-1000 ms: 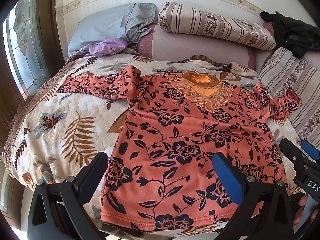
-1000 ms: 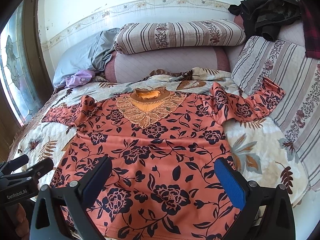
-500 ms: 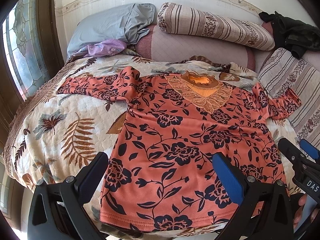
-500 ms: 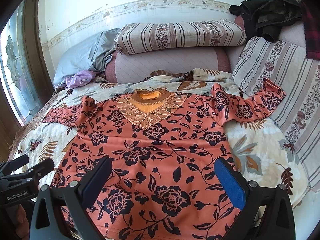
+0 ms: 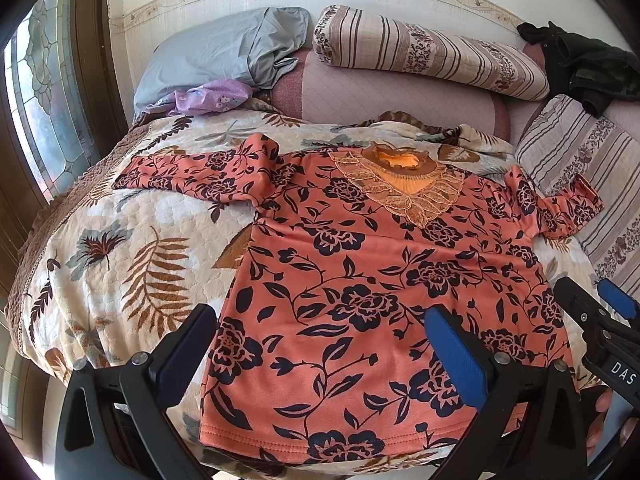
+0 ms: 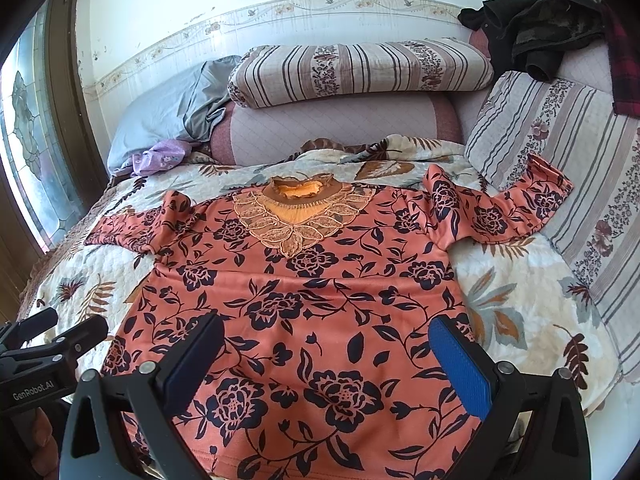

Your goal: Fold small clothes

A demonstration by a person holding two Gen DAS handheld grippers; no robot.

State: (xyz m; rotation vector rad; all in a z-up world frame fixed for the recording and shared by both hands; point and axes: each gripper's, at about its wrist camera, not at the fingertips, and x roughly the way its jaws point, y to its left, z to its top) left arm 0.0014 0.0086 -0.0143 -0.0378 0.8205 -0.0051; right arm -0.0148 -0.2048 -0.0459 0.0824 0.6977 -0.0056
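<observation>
Since a second ago almost nothing has changed: both views shift only slightly. The blouse (image 5: 360, 280) lies flat and face up on the quilted bedspread (image 5: 120, 264), sleeves spread, hem nearest the cameras. The left gripper (image 5: 320, 344) and right gripper (image 6: 328, 360) hover over the hem with fingers wide apart, holding nothing. Folding appears not yet begun. Room: striped bolster (image 6: 360, 68), grey pillow (image 5: 216, 48), dark clothes (image 6: 536, 28) heaped in the corner, patterned window (image 5: 48, 92)
</observation>
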